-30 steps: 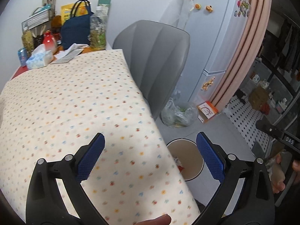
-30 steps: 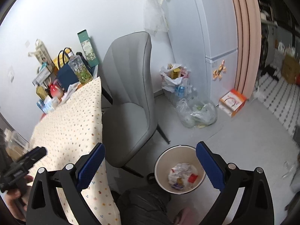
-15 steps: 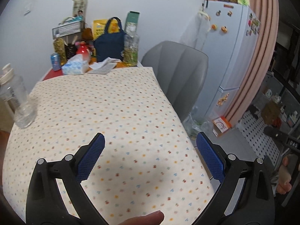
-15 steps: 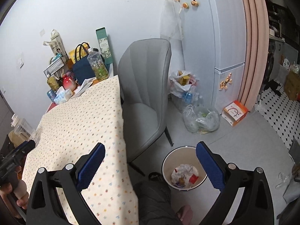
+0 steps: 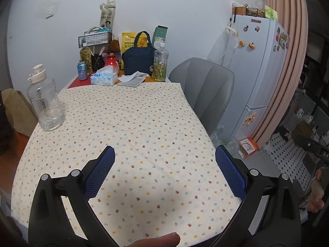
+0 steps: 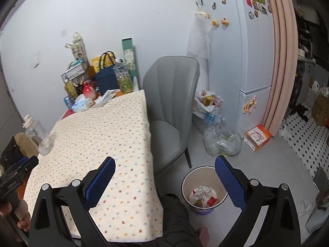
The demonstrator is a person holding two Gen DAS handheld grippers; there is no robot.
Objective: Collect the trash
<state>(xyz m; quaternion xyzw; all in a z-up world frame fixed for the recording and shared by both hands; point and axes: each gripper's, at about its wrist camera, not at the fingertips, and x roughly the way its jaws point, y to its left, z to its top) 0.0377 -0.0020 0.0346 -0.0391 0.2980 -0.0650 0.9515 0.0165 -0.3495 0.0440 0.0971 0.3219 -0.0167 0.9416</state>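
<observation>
Blue-padded tools gape (both empty) over tablecloth.

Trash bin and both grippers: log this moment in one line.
left gripper: open, empty | right gripper: open, empty | round white trash bin: holds trash, on floor

The waste bin is a round, open-topped white container standing upright on the grey floor, just beside the draped table edge and in front of the grey chair. It holds crumpled clear plastic, a red wrapper and a small brown scrap.
</observation>
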